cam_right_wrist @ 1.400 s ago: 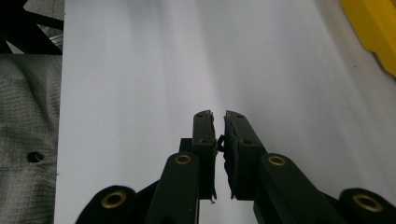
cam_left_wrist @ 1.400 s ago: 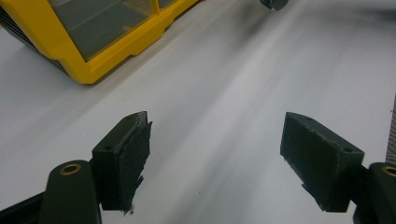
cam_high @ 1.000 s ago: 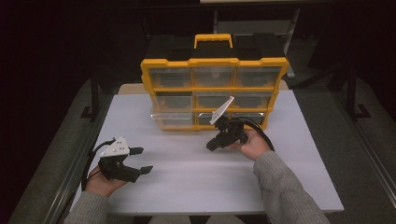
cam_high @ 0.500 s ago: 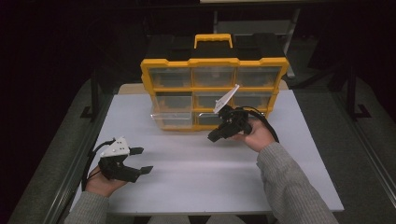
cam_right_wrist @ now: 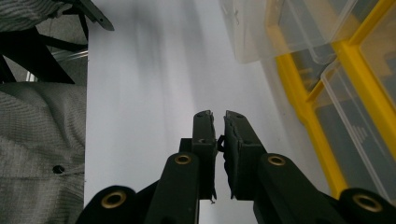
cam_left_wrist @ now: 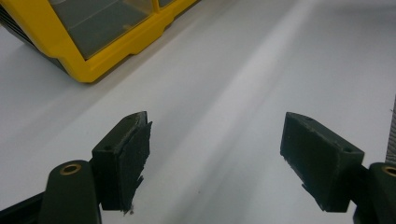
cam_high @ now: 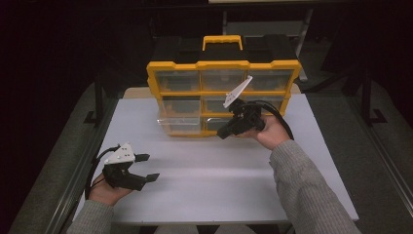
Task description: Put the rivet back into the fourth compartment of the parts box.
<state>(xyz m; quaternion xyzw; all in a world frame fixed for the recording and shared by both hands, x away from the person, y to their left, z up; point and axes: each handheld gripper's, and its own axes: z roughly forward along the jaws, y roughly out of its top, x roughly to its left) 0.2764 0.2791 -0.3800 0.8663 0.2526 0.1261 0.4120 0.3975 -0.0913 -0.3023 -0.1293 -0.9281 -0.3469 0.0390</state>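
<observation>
Yellow hard-plastic organizer case [cam_high: 221, 97] stands upright, center-top of the high view, with a clear drawer [cam_high: 182, 124] poking out lower left. I'd guess it's light, stiff and slick; grab its front lip. Right gripper [cam_high: 229, 130] nearly shut on nothing, left gripper [cam_high: 146, 168] wide open. The right gripper view shows the drawers' clear walls [cam_right_wrist: 299, 28] up close.

At the frame's upper middle, the organizer case [cam_high: 221, 66] was yellow with clear drawers and a black back. The table [cam_high: 204, 185] was white. Both grippers were black; the sleeve [cam_high: 307, 195] was grey, fine-checked.
</observation>
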